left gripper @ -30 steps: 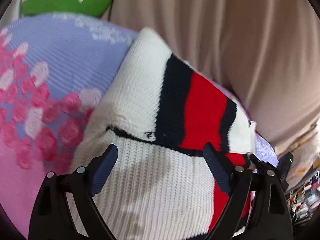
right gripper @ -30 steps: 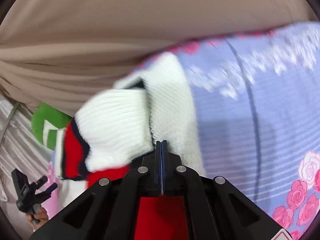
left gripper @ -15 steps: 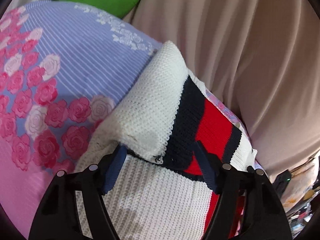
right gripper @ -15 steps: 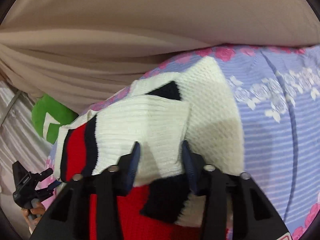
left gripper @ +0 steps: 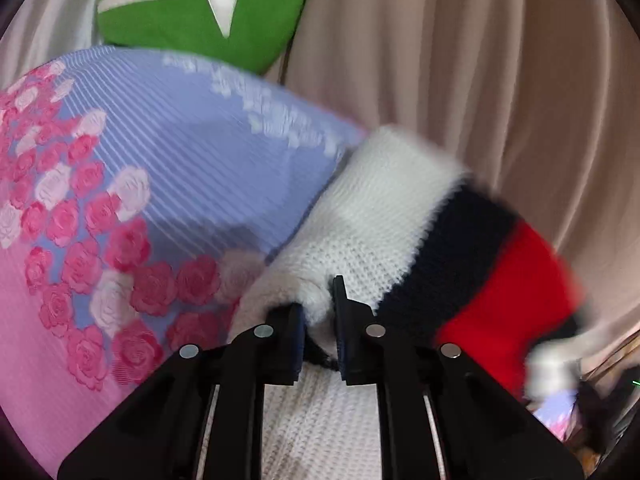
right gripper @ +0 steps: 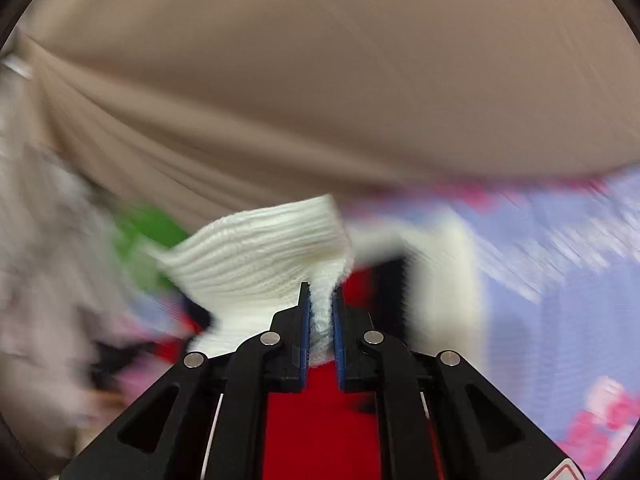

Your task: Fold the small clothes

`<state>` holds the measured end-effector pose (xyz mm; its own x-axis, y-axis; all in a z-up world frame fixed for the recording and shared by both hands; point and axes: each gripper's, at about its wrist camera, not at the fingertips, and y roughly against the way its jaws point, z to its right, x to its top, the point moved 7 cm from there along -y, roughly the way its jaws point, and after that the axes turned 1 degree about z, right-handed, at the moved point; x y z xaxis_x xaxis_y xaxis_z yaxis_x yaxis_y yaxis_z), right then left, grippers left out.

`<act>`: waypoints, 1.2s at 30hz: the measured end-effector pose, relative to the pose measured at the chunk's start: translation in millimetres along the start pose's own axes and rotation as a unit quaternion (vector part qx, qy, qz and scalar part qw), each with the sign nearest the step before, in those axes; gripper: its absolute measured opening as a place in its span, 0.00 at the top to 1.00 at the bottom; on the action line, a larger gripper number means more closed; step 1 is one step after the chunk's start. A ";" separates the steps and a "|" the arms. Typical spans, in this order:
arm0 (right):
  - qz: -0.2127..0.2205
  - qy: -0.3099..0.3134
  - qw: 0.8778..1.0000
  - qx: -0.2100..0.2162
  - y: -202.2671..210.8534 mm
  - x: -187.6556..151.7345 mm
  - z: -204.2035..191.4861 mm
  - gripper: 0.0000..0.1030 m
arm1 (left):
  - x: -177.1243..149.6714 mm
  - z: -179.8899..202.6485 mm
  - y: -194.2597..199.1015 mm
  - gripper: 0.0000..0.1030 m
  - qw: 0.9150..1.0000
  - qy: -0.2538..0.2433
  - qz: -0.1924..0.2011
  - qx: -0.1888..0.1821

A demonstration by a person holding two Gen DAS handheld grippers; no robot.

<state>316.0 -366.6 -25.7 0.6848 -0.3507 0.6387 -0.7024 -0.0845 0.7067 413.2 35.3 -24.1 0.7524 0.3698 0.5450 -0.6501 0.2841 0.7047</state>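
Note:
A knit sweater (left gripper: 384,216), white with a navy and a red stripe, lies on the floral bedspread (left gripper: 180,160). My left gripper (left gripper: 318,304) is closing on a bunched white fold of the sweater, and its pads squeeze the knit. In the right wrist view, my right gripper (right gripper: 321,292) is also closing, and a strip of the sweater's white ribbed edge (right gripper: 260,252) is pinched between its blue pads. That edge fans up and to the left. The red part of the sweater (right gripper: 316,420) lies below the jaws. The right view is blurred by motion.
A green cushion (left gripper: 200,4) with a white mark sits at the far side of the bed. A beige curtain (left gripper: 480,80) hangs close behind the sweater and fills the top of the right wrist view (right gripper: 320,80). Lilac, rose-printed bedspread (right gripper: 560,280) stretches to the right.
The left jaws went from wide apart to pinched on the white fold. The right jaws opened over the ribbed edge, then closed on it, and the right view swung.

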 end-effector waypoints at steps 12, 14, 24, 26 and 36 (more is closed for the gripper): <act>0.022 -0.013 1.000 0.006 -10.9 -7.1 20.7 0.93 | -9.2 0.5 -3.3 0.89 0.998 -0.048 0.018 0.026; 0.037 -0.029 0.999 0.012 3.4 -2.8 18.3 0.92 | -11.9 2.5 -2.0 0.88 0.997 -0.060 0.029 0.033; 0.011 0.127 0.981 0.143 -4.0 -0.1 -153.0 0.88 | -26.3 2.0 -2.9 0.87 0.996 -0.062 0.051 0.031; -0.013 0.161 0.977 0.140 -37.3 -5.6 -186.2 0.88 | -27.1 0.8 -3.3 0.87 0.996 -0.064 0.052 0.032; -0.024 0.138 0.984 0.110 -132.0 38.6 -221.0 1.00 | -29.4 5.4 -2.0 0.85 0.995 -0.075 0.054 0.036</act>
<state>478.0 -162.8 -27.1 0.7241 -0.0771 0.6854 -0.6717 -0.3047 0.6753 392.9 19.1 -39.1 0.6891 0.2575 0.6773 -0.7231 0.1830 0.6661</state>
